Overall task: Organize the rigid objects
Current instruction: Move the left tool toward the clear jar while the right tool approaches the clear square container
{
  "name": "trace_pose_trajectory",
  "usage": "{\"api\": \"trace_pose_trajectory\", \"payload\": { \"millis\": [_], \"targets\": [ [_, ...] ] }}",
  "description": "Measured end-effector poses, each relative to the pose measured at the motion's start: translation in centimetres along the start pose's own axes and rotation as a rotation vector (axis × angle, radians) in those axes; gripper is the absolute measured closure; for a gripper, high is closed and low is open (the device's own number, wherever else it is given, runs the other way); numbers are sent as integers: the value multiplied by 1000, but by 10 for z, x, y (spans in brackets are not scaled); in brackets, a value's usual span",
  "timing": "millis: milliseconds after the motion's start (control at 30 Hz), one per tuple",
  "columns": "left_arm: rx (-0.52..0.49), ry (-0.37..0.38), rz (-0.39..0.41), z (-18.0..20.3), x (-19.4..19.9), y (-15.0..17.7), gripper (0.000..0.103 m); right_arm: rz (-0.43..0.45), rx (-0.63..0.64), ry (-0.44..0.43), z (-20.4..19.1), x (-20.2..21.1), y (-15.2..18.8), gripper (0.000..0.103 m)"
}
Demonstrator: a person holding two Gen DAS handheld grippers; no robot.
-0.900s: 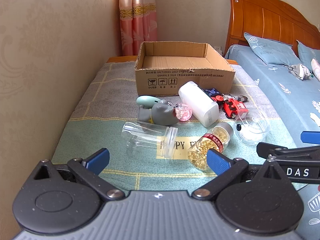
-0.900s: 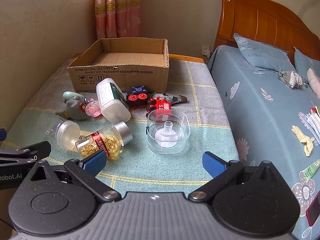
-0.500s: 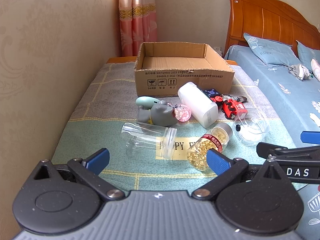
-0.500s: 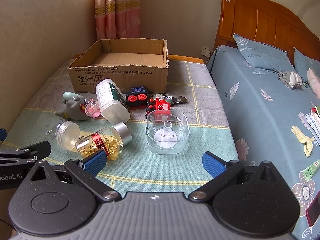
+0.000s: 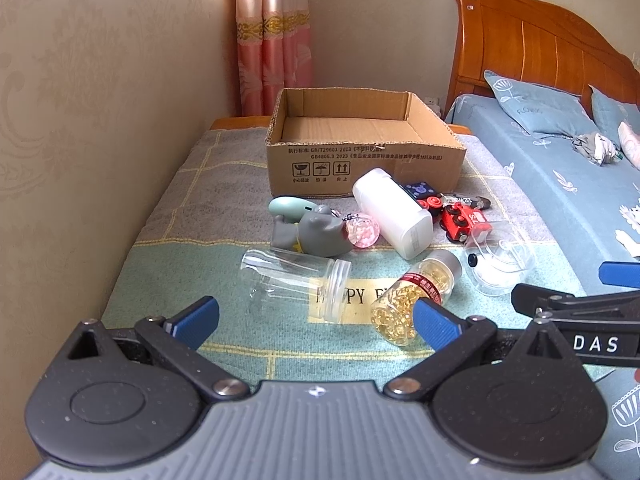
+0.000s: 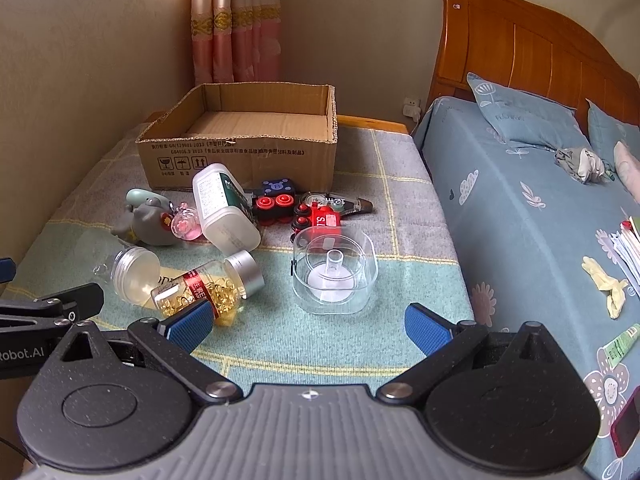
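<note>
An empty cardboard box (image 5: 360, 148) (image 6: 240, 136) stands at the back of a cloth-covered table. In front of it lie a white bottle (image 5: 394, 212) (image 6: 224, 208), a grey toy figure (image 5: 308, 232) (image 6: 146, 220), a pink ball charm (image 5: 362, 234), a clear jar (image 5: 294, 278) (image 6: 134, 268), a capsule bottle (image 5: 416, 292) (image 6: 208, 286), a clear square container (image 5: 500, 260) (image 6: 334, 268), a red toy train (image 5: 464, 218) (image 6: 320, 216) and a black toy (image 6: 276, 200). My left gripper (image 5: 314, 322) is open, low before the jar. My right gripper (image 6: 308, 326) is open before the container.
A wall runs along the table's left side. A bed with blue sheets (image 6: 540, 220) and a wooden headboard (image 5: 540, 40) adjoins the table on the right. A correction tape dispenser (image 6: 344, 202) lies behind the train. A curtain (image 5: 272, 36) hangs at the back.
Both grippers have drifted very slightly; the objects have not moved and both grippers stay open.
</note>
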State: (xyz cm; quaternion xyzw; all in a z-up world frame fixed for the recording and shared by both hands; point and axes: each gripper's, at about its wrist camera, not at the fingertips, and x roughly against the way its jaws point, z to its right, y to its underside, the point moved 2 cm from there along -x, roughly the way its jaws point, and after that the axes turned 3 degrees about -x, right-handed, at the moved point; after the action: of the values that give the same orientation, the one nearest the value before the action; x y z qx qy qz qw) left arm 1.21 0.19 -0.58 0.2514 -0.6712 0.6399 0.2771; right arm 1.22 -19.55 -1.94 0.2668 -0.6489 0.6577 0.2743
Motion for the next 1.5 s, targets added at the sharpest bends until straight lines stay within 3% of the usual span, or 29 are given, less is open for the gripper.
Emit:
{"api": "trace_pose_trajectory", "payload": {
  "millis": [467, 633, 867, 1100, 1300, 1500],
  "targets": [
    [-69, 36, 53, -5, -1, -5, 1, 94, 44, -74, 4, 6, -3, 0],
    [-94, 43, 28, -15, -17, 0, 1, 106, 80, -76, 5, 0, 1, 0],
    [-79, 62, -102, -27, -55, 17, 1, 33, 144, -50, 16, -33, 17, 0],
    [-68, 58, -179, -32, -84, 28, 1, -73, 144, -56, 31, -69, 34, 0],
    [-79, 61, -184, -31, -95, 31, 1, -126, 115, -77, 36, -87, 38, 0],
    [-91, 87, -176, -29, -99, 27, 0, -121, 97, -115, 38, -94, 35, 0]
  ]
}}
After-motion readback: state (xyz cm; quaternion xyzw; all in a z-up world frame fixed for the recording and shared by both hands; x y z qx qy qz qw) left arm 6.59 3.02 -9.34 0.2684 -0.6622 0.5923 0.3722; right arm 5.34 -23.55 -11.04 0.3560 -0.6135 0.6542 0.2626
